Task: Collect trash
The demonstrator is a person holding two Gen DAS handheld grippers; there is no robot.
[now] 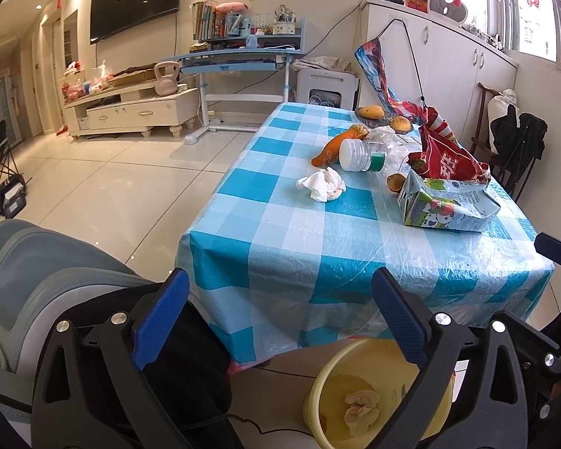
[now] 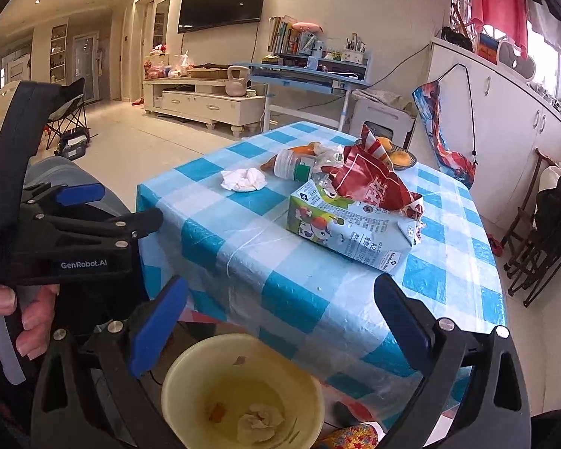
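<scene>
Two hand-held grippers, left [image 1: 280,318] and right [image 2: 280,321], gape wide and empty above the yellow bin [image 2: 190,359]; behind it, a milk carton [image 2: 349,230] lies on the tabletop [image 2: 280,292].

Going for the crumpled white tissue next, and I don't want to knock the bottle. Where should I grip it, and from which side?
Pinch the crumpled white tissue across its raised middle folds, coming from above on the near side of the table. It lies loose and alone on the cloth, while the plastic bottle lies just behind it, so a near-side descent probably avoids it. Both the left gripper and right gripper are open.
</scene>
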